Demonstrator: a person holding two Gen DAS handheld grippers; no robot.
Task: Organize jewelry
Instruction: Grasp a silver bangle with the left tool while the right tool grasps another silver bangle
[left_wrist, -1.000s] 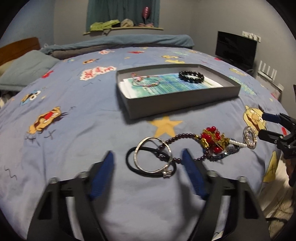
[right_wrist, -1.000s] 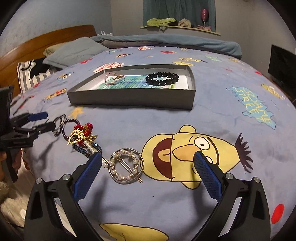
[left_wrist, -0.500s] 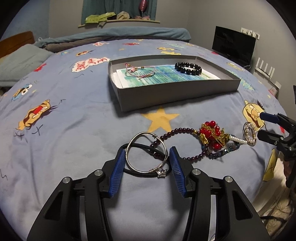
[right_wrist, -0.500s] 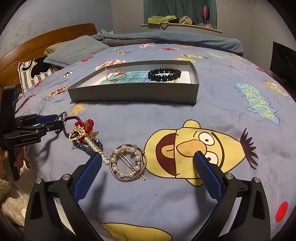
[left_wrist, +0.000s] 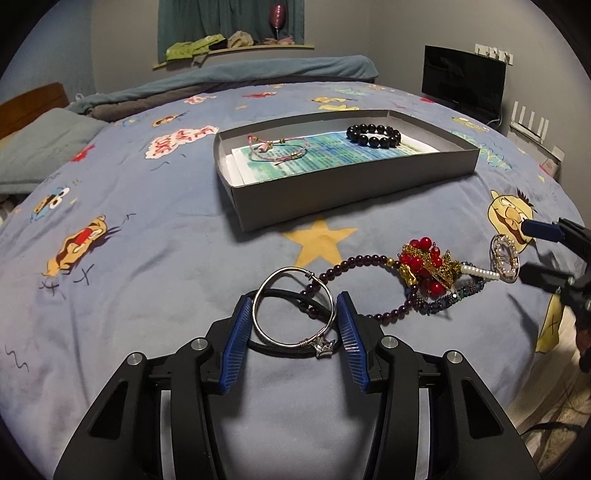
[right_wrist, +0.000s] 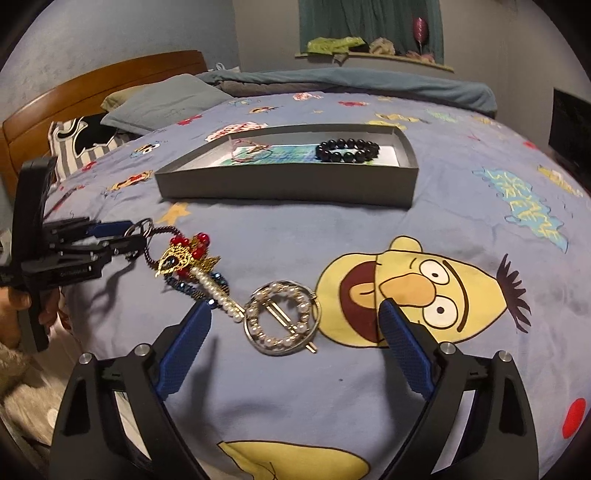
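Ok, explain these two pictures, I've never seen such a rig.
No robot: a person holds two pincer-like grippers, each with a camera looking along its fingers. One picture is from the left gripper, which is closed on a silver bangle. The other is from the right gripper, whose jaws are closing around a pearl hair clip, not yet touching it. Everything lies on a cartoon bedspread. The gray tray behind holds a black bead bracelet and a pink cord bracelet.

monitor (right_wrist: 571, 127) cropped; person's hand (right_wrist: 14, 314) cut off
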